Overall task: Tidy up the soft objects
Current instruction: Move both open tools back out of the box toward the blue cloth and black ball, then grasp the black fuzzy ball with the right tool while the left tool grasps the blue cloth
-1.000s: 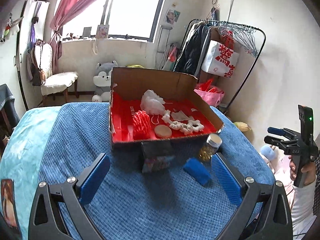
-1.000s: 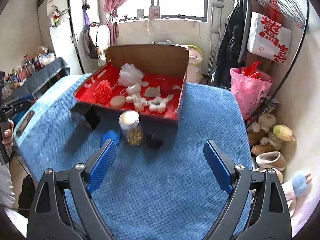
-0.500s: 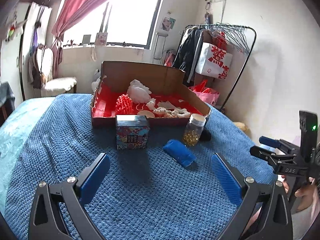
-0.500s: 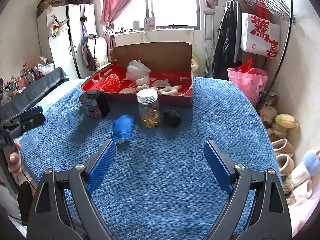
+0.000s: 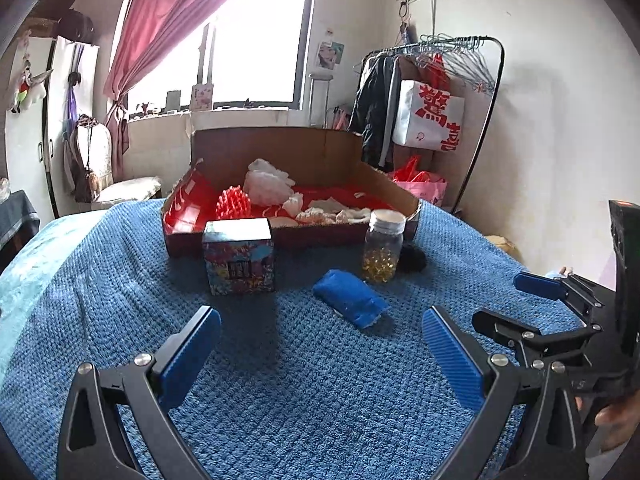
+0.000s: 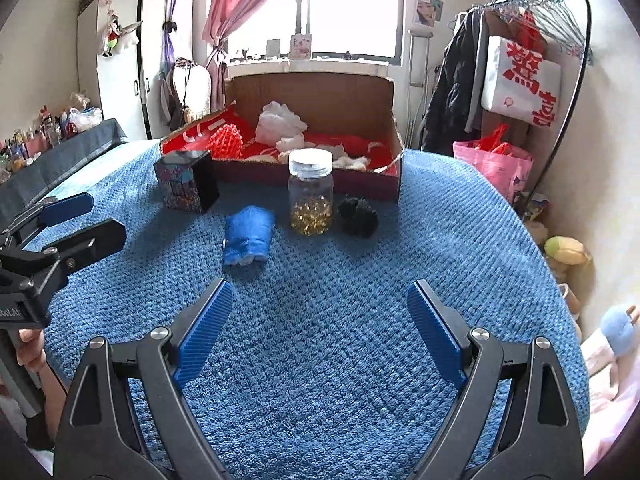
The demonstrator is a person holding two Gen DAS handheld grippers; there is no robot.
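Where a blue knitted blanket covers the bed, the following items are laid out.

Item: cardboard box, red-lined, at the far side of the blanket, back flap upright. Contents: a red spiky ball at the left, a white fluffy wad behind it, and smaller white and cream soft pieces spread toward the right.

Item: patterned carton, upright, just in front of the box's near wall, toward the left.

Item: glass jar with a pale lid, upright, holding yellow capsules in its lower part; it stands in front of the box, right of the carton.

Item: blue soft roll, lying on the blanket between carton and jar and nearer the cameras than both; apart from each.

Item: black fuzzy ball, on the blanket just right of the jar, near the box's right corner.

Item: left gripper, fingers spread wide with nothing between them, only blanket beneath; the blue roll lies just beyond its tips, toward the right finger. It also shows at the left edge of the right wrist view, held by a hand.

Item: right gripper, fingers likewise wide apart and empty, above bare blanket; the blue roll lies ahead of the left finger.

Surroundings: a clothes rack with hangers and a white bag at the right wall; a pink curtain at the window.
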